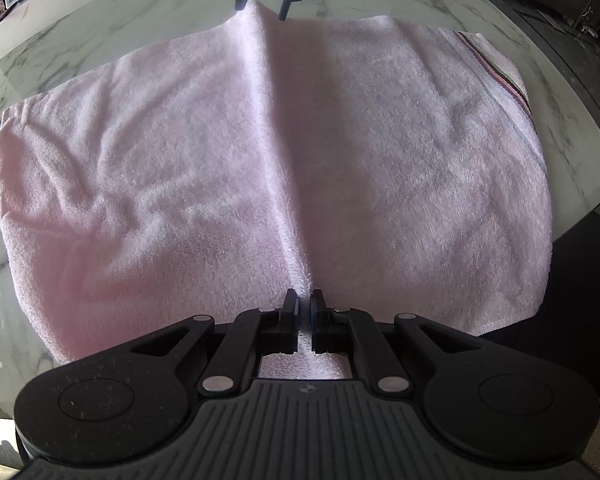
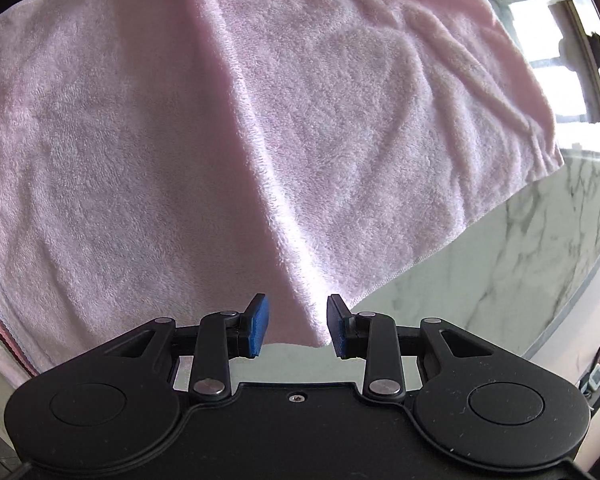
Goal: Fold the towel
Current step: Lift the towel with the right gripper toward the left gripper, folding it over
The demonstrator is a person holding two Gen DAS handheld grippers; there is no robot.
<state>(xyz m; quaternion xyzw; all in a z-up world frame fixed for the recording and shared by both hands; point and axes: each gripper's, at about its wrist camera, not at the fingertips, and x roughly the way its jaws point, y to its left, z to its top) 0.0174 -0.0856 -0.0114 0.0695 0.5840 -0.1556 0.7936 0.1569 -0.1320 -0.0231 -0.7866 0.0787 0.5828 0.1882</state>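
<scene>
Marble table (image 1: pixel 80 32): it carried the pink towel (image 1: pixel 160 168), spread flat with one raised ridge down its middle. Your left gripper (image 1: pixel 304 312) was clenched on the ridge's near end. Your right gripper (image 2: pixel 298 326) stood released, fingers apart, straddling the far end of that ridge without pinching it.

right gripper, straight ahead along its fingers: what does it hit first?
The right gripper is open, fingers either side of the raised ridge at the near edge of the pink terry towel. Going straight on, it would most likely meet that ridge first; the white marble table lies off right. Depth is unclear.
</scene>
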